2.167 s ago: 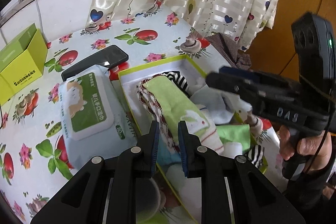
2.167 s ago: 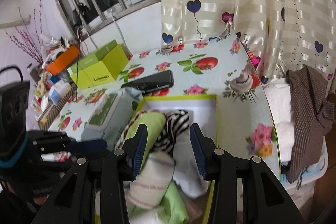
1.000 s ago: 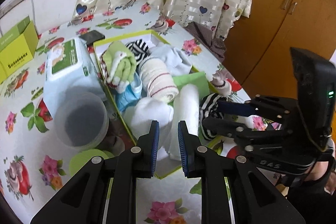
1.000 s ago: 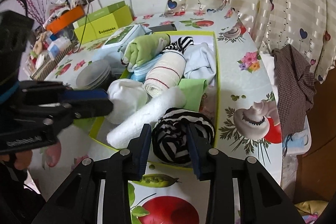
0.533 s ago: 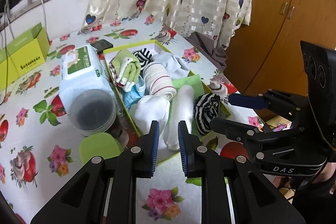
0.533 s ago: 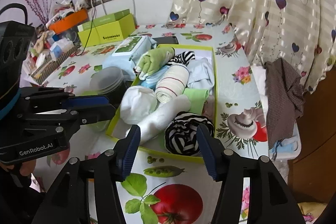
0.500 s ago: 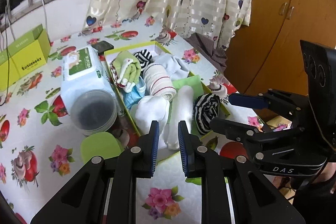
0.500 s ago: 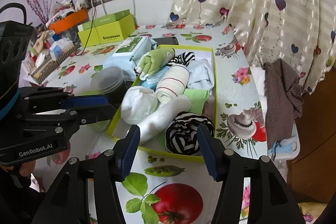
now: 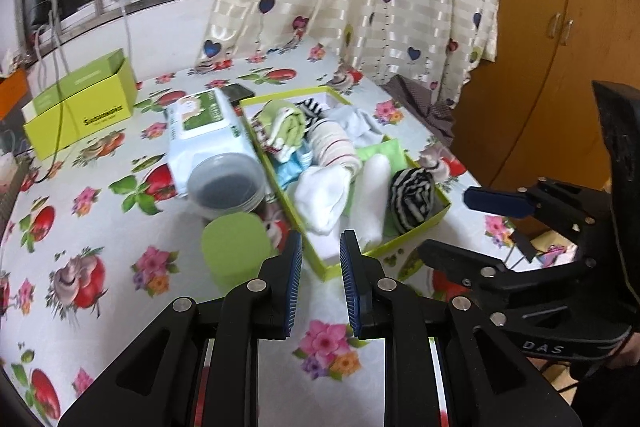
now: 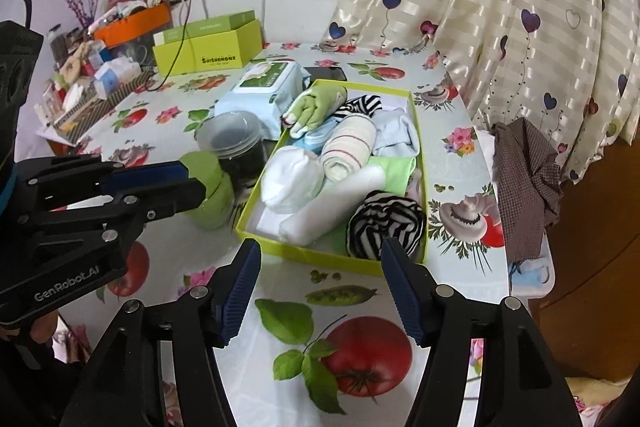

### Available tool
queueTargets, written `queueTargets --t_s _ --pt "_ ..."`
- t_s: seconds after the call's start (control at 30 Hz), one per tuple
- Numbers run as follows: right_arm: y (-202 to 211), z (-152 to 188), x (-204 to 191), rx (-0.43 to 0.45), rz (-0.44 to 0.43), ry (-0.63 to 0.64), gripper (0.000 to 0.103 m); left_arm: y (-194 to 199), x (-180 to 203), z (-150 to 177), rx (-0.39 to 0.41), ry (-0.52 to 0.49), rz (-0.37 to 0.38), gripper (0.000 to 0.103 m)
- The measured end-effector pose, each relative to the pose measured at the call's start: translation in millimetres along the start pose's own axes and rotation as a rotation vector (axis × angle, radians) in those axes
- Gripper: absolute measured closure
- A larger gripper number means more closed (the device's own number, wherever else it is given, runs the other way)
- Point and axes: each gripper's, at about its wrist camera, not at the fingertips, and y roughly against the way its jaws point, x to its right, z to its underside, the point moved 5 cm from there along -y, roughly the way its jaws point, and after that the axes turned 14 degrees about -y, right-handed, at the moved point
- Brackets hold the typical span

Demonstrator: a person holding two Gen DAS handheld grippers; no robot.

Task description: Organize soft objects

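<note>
Several rolled socks (image 10: 384, 219) fill the green box (image 10: 340, 261).

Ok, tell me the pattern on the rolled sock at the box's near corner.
Black and white stripes on the rolled sock; the right wrist view shows it best.

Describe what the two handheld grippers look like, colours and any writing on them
Both are black plastic with silver screws and blue ribbed pads on the fingers. The left gripper carries white "GenRobot.AI" lettering on its side and a dark camera housing. The right gripper shows white "DAS" lettering and a tall black housing.
</note>
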Motion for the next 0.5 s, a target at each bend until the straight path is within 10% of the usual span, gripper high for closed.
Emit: queueTargets --t_s 0.5 --pt "2.9 10.3 -12.6 -0.014 0.002 0.03 0.04 10.3 -1.2 14.3 -0.004 0.017 -0.044 0.082"
